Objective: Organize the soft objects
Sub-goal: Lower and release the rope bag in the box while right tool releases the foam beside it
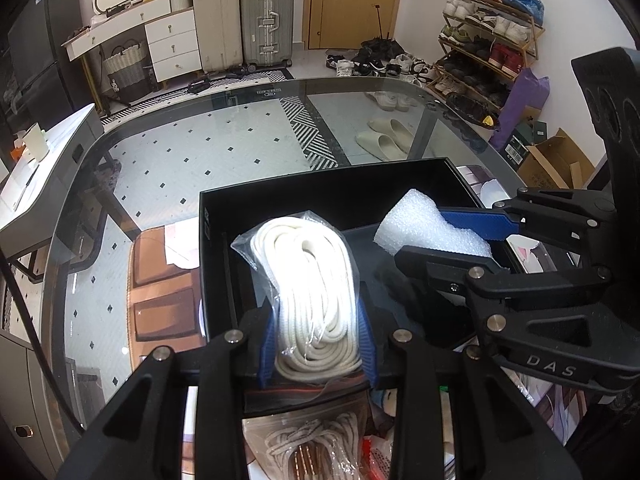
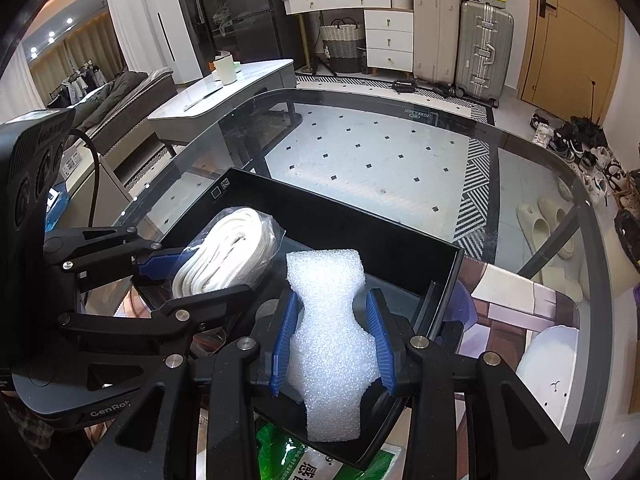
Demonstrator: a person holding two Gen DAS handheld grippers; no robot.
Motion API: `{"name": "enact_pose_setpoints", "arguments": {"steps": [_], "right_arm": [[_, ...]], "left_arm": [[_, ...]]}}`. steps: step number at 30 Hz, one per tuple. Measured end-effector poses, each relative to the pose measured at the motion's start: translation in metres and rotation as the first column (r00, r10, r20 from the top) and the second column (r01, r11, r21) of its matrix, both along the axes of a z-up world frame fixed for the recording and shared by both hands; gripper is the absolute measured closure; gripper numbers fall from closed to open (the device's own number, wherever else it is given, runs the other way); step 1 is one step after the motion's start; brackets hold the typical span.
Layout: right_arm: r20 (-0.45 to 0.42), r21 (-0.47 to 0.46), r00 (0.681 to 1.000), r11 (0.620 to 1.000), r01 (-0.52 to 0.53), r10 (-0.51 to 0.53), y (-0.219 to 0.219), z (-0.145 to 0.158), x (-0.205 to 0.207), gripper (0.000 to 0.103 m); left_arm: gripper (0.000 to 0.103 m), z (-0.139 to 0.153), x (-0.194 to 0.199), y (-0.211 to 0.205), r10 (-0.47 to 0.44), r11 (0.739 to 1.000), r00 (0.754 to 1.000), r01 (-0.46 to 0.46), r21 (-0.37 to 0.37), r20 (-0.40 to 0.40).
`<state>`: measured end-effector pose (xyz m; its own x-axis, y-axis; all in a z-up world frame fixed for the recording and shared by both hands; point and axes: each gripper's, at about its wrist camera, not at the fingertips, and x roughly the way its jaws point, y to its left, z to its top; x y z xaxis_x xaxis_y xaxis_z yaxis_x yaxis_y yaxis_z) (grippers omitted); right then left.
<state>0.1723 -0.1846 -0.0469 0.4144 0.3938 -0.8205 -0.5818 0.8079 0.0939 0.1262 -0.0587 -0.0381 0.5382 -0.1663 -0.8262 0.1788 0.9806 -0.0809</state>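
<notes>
My left gripper (image 1: 318,320) is shut on a bag of coiled white rope (image 1: 312,280) and holds it over the open black box (image 1: 320,196). My right gripper (image 2: 332,320) is shut on a white foam piece (image 2: 332,332), squeezed at its waist, also over the black box (image 2: 360,224). In the left wrist view the right gripper (image 1: 440,240) with the foam (image 1: 428,228) is at the right. In the right wrist view the left gripper (image 2: 192,276) with the rope bag (image 2: 228,252) is at the left.
The box stands on a glass table (image 1: 180,140) with a printed mat (image 2: 520,312). Another bagged rope (image 1: 312,440) and packets lie below the left gripper. A green packet (image 2: 296,460) lies under the box's near edge. A white dish (image 2: 552,364) sits at the right.
</notes>
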Motion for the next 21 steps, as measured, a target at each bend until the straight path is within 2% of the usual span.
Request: {"name": "enact_pose_setpoints", "arguments": {"steps": [6,11,15,19,21], "right_arm": [[-0.001,0.009,1.000,1.000,0.002,-0.002,-0.001,0.002,-0.001,0.064],[0.013,0.025,1.000,1.000,0.005,-0.005,-0.004,0.008,-0.003,0.061],[0.023,0.037,1.000,0.999,0.017,-0.018,-0.009,0.014,-0.003,0.058],[0.030,0.039,0.999,0.999,0.022,-0.023,-0.012,0.020,-0.005,0.054],[0.037,0.047,0.999,0.999,0.027,-0.029,-0.015,0.023,-0.009,0.049]], "left_arm": [[0.065,0.001,-0.001,0.003,-0.009,1.000,1.000,0.009,-0.003,0.001],[0.050,0.006,-0.005,0.007,0.006,1.000,1.000,-0.006,0.006,0.026],[0.039,0.009,-0.006,0.010,0.008,0.999,1.000,-0.007,-0.044,0.024],[0.027,0.014,-0.010,0.012,0.024,0.999,0.999,-0.022,-0.033,0.048],[0.026,0.016,-0.012,0.017,0.027,0.998,0.999,-0.024,-0.061,0.046]]}}
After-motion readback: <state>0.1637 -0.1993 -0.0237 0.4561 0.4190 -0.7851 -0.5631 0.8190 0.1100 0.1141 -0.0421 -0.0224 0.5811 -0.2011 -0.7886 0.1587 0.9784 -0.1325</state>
